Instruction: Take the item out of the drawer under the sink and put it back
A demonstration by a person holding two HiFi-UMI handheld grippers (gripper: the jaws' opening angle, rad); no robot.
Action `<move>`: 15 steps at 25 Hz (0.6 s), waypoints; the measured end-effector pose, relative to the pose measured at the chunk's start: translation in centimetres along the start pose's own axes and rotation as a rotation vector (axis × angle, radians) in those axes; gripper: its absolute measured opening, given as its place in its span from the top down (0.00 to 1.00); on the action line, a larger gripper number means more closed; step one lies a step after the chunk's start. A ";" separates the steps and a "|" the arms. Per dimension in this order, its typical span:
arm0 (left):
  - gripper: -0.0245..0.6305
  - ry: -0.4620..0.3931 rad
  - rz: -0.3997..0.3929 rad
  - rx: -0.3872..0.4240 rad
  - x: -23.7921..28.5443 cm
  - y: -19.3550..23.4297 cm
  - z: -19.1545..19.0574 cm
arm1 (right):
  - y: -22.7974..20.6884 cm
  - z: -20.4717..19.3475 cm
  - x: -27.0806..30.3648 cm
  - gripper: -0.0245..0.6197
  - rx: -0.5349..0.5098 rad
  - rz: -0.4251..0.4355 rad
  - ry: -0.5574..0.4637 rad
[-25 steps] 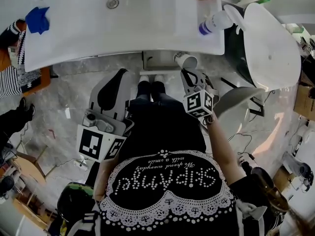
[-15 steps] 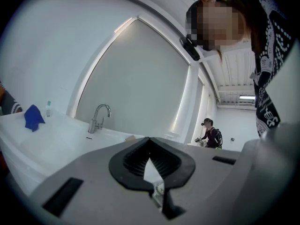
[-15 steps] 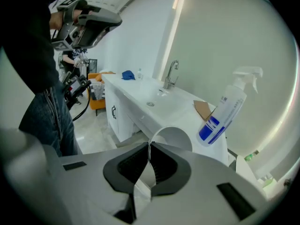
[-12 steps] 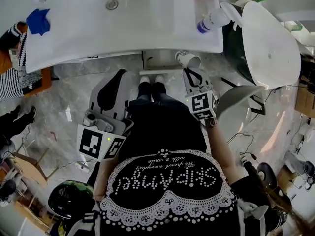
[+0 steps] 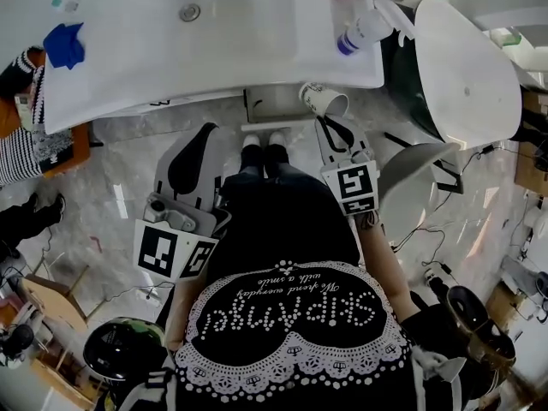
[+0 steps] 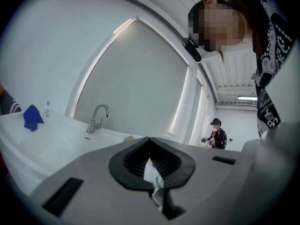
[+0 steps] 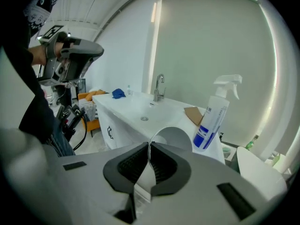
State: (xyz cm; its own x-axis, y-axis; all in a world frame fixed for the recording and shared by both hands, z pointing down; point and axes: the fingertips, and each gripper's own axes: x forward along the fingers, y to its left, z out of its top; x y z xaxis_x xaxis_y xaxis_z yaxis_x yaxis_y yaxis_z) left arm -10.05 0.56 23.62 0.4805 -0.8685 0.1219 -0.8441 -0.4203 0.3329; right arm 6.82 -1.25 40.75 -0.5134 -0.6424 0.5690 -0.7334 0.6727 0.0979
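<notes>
White counter (image 5: 214, 50) with its sink filled the top of the head view, wider than anything else near me. Under its front edge the drawer (image 5: 272, 108) stuck out, open. My right gripper (image 5: 330, 125) was clenched on the cup (image 5: 324, 101), its wall pinched between both jaws, the mouth tipped towards the counter. The cup hung clear of the drawer, just right of it and in front of the counter edge. My left gripper (image 5: 205, 135) hung lower by my left side, well apart from the drawer, its jaws pressed together on nothing. A spray bottle (image 5: 364, 31) stood on the counter's right end. A blue cloth (image 5: 65, 43) lay at the left end. The drain (image 5: 190, 12) sat in the basin.
</notes>
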 end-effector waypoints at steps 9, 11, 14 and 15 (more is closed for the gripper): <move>0.96 -0.006 -0.027 0.004 0.5 -0.7 0.1 | -0.1 6.7 -2.0 0.92 0.038 -0.010 -0.166; 0.96 -0.009 -0.031 0.004 0.4 -0.7 0.2 | 0.2 7.9 -2.4 0.92 0.037 -0.006 -0.196; 0.96 -0.013 -0.034 0.001 0.4 -0.4 0.3 | 0.8 9.4 -2.8 0.92 0.044 -0.001 -0.229; 0.96 -0.016 -0.031 -0.001 0.4 -0.3 0.4 | 1.0 9.9 -3.0 0.92 0.047 0.001 -0.242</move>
State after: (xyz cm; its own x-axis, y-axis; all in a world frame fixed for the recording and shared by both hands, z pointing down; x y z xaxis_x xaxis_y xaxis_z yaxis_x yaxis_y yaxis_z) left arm -9.69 0.28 23.19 0.5024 -0.8593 0.0963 -0.8288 -0.4468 0.3370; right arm 3.23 -2.34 31.07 -0.6019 -0.7145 0.3566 -0.7497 0.6594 0.0559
